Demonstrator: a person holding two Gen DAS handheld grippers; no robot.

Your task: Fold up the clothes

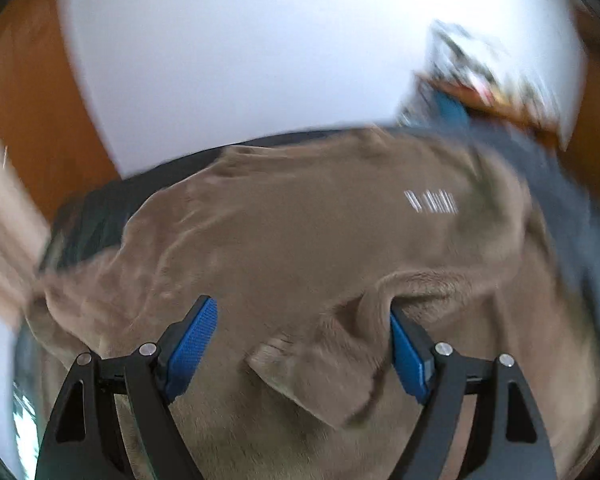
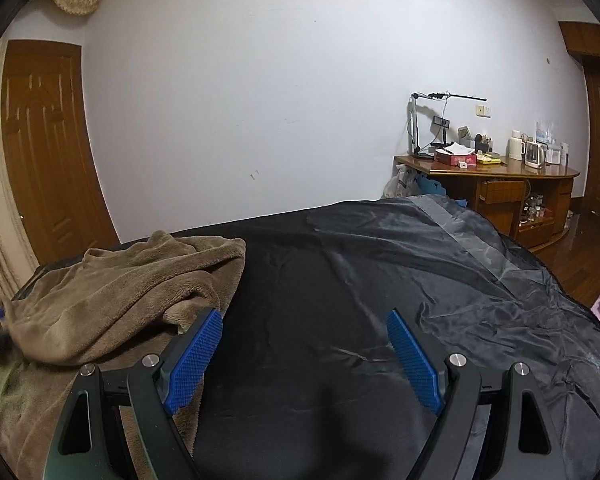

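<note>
Brown fleece garment lies spread and rumpled on the black sheet-covered surface, filling the left wrist view, which is blurred. Left gripper hangs over it with jaws spread wide, a raised fold of fleece touching one blue pad. Right gripper hovers above bare black sheet, jaws apart and empty, the bunched garment just beside its left finger.

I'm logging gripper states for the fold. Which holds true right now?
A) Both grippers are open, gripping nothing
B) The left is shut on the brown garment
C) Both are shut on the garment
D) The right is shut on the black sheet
A: the left gripper stands wide over the brown garment, and the right gripper stands wide over the black sheet.
</note>
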